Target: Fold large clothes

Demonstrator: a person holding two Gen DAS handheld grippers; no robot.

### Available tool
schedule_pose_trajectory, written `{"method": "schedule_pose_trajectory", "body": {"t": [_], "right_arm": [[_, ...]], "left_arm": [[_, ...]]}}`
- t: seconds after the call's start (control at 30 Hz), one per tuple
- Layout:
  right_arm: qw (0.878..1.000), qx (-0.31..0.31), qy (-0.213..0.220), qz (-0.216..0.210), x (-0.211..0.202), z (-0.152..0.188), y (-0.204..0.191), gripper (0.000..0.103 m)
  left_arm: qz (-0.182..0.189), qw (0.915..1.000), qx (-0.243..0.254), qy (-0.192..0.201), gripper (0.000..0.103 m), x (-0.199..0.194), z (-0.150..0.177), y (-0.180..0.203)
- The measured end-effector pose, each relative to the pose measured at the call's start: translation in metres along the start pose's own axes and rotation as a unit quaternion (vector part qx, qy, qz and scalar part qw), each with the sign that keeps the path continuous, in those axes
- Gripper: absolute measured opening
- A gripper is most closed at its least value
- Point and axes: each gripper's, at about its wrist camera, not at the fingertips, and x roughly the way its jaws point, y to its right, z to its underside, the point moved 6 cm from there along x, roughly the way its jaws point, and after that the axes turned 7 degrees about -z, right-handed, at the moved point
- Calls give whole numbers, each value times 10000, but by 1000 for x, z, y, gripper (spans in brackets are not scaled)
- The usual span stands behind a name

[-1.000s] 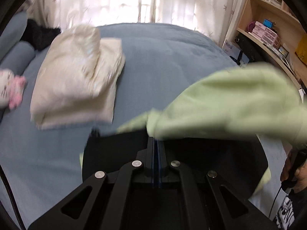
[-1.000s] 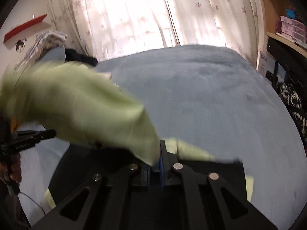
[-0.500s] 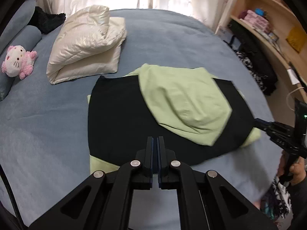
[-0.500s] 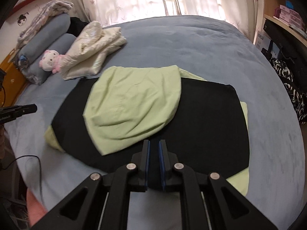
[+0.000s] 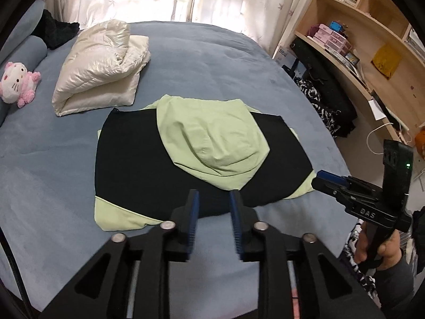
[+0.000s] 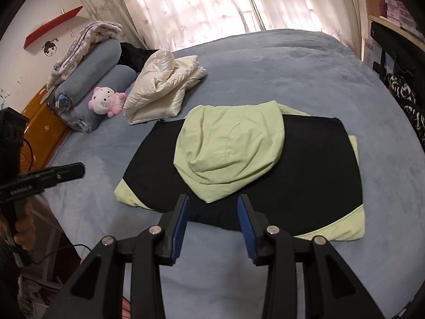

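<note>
A black and light green hooded jacket [image 5: 132,159] lies folded into a rectangle on the blue bed, its green hood [image 5: 215,138] laid flat on top. It also shows in the right wrist view [image 6: 313,175], with the hood [image 6: 228,148] in the middle. My left gripper [image 5: 212,199] is open and empty, just above the jacket's near edge. My right gripper [image 6: 213,204] is open and empty, above the near edge too. The right gripper also appears at the right of the left wrist view [image 5: 326,179], and the left one at the left of the right wrist view [image 6: 63,171].
A folded cream puffer jacket [image 5: 101,66] lies beyond the jacket on the bed [image 5: 212,58]. A pink and white plush toy [image 5: 17,81] and grey bolsters [image 6: 93,79] sit at the head end. A wooden shelf unit [image 5: 358,40] and dark bags [image 5: 329,103] stand beside the bed.
A second ago both grippers were shut on the green hood and carried it over the jacket. The hood now lies flat on the jacket, and both grippers have opened and pulled back.
</note>
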Motion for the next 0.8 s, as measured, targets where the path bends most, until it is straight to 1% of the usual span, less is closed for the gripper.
{"method": "schedule_pose_trajectory", "body": {"t": [0.07, 0.1, 0.13, 0.23, 0.37, 0.43, 0.5, 0.57, 0.6, 0.67, 0.8], "right_arm": [[10000, 61, -17, -47, 7, 4, 2, 38], [9999, 115, -43, -74, 13, 7, 5, 38], [9998, 168, -64, -87, 19, 10, 7, 38], [9990, 395, -78, -218, 38, 17, 16, 38], [9960, 783, -130, -400, 71, 25, 33, 38], [9939, 955, -141, -525, 84, 26, 40, 38], [9915, 1148, -137, -590, 97, 26, 48, 38], [9886, 1343, -128, -666, 110, 24, 56, 38], [9875, 1411, -115, -688, 114, 23, 60, 38], [9858, 1516, -67, -716, 120, 20, 66, 38], [9795, 1831, 76, -839, 133, 14, 83, 38]], "left_arm": [[145, 9998, -84, -81, 35, 14, 4, -1], [195, 9997, -130, -114, 43, 21, 5, -2], [245, 9994, -181, -133, 48, 28, 7, -3], [453, 9985, -252, -194, 49, 57, 13, -3], [774, 9949, -604, -246, 49, 104, 19, -8], [884, 9919, -867, -289, 49, 131, 21, -14], [894, 9889, -1114, -410, 49, 156, 25, -19], [974, 9837, -1416, -528, 49, 180, 27, -24], [1017, 9819, -1473, -617, 49, 186, 28, -25], [1148, 9778, -1667, -543, 49, 198, 26, -28], [1409, 9724, -1835, -310, 49, 209, 15, -29]]}}
